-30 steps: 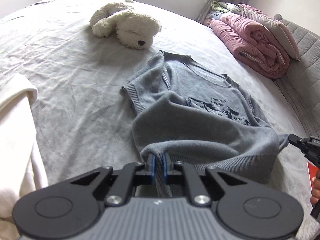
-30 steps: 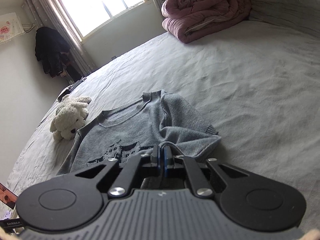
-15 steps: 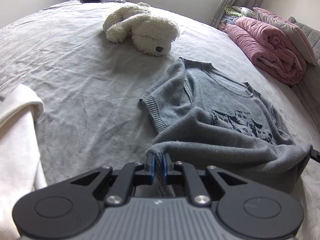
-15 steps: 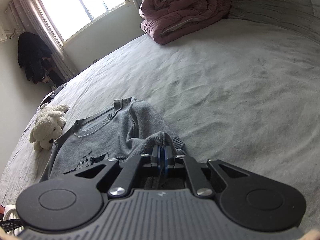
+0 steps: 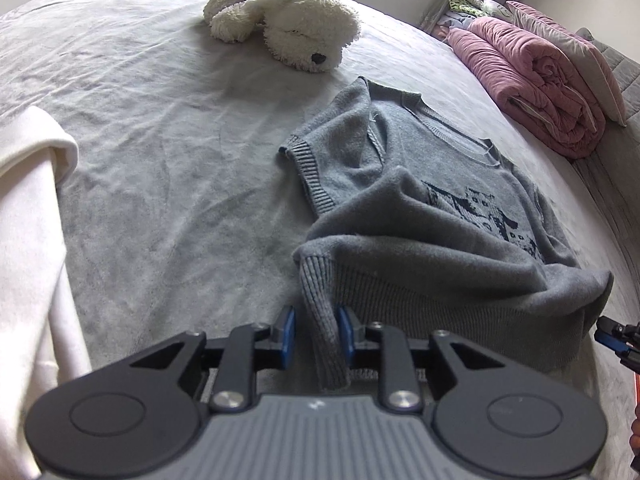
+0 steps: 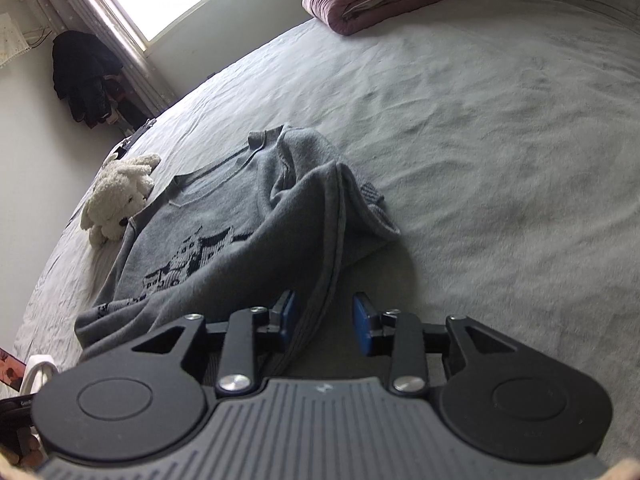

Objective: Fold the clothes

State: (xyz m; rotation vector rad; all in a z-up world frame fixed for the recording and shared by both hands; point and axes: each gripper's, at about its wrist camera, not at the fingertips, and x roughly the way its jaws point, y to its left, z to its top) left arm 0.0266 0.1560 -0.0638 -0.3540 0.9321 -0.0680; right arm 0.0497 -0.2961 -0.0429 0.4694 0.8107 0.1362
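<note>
A grey knit sweater (image 5: 420, 216) with a dark building print lies on the grey bed, its ribbed hem brought up over its lower half. My left gripper (image 5: 316, 332) is open, and the hem's left corner hangs loose between its blue pads. In the right wrist view the same sweater (image 6: 240, 240) spreads ahead, and my right gripper (image 6: 324, 320) is open with the hem's right edge lying beside its left pad. The right gripper's tip (image 5: 616, 336) shows at the far right edge of the left wrist view.
A white plush dog (image 5: 284, 24) lies just beyond the sweater's collar. A rolled pink quilt (image 5: 540, 80) and pillows sit at the bed's far right. A white garment (image 5: 32, 260) lies at the left. A dark jacket (image 6: 84, 76) hangs by the window.
Both grippers carried the hem forward toward the collar, then opened. The hem corners, pinched a moment ago, now lie loose between the pads.
</note>
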